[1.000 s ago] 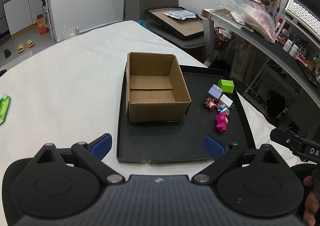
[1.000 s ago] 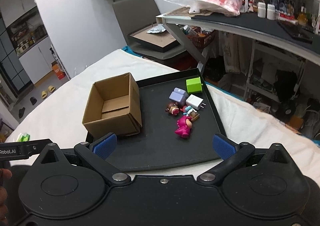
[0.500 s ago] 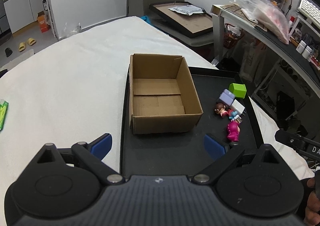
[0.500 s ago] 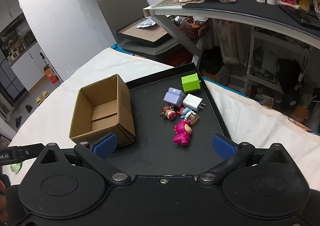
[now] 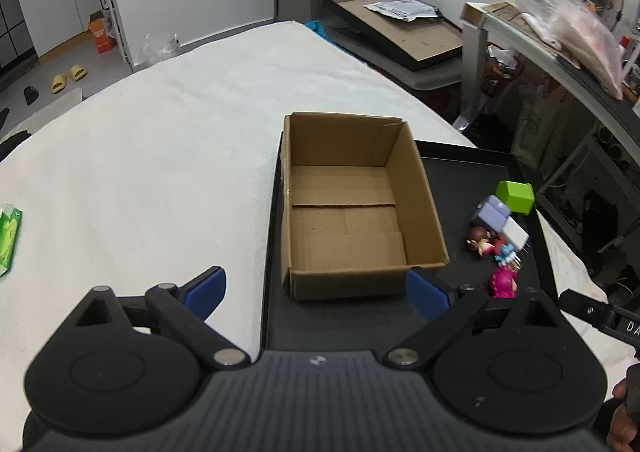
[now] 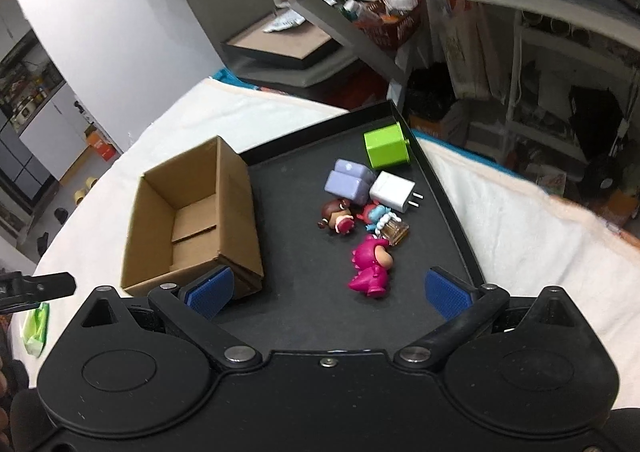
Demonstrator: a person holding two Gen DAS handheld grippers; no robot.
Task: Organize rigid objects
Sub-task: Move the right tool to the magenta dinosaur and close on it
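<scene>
An empty cardboard box (image 5: 344,212) (image 6: 188,220) stands on the left part of a black tray (image 5: 472,168) (image 6: 304,316). Right of it lies a cluster of small things: a green cube (image 6: 387,146) (image 5: 515,197), a lilac block (image 6: 349,182), a white plug adapter (image 6: 393,190), a brown-haired figurine (image 6: 336,216), a blue figurine (image 6: 378,217) and a magenta dinosaur figurine (image 6: 370,266) (image 5: 503,282). My left gripper (image 5: 316,292) hangs open just before the box's near wall. My right gripper (image 6: 327,292) hovers open just short of the magenta figurine. Neither holds anything.
The tray rests on a white cloth-covered table (image 5: 160,172). A green packet (image 5: 9,238) lies at the table's left edge. A desk with shelves and a plastic bag (image 5: 576,32) stands to the right, and another dark tray (image 5: 396,28) sits beyond the table.
Both grippers have moved forward and lower toward the tray. The box and the toy cluster now look larger and closer. Nothing has been grasped.
</scene>
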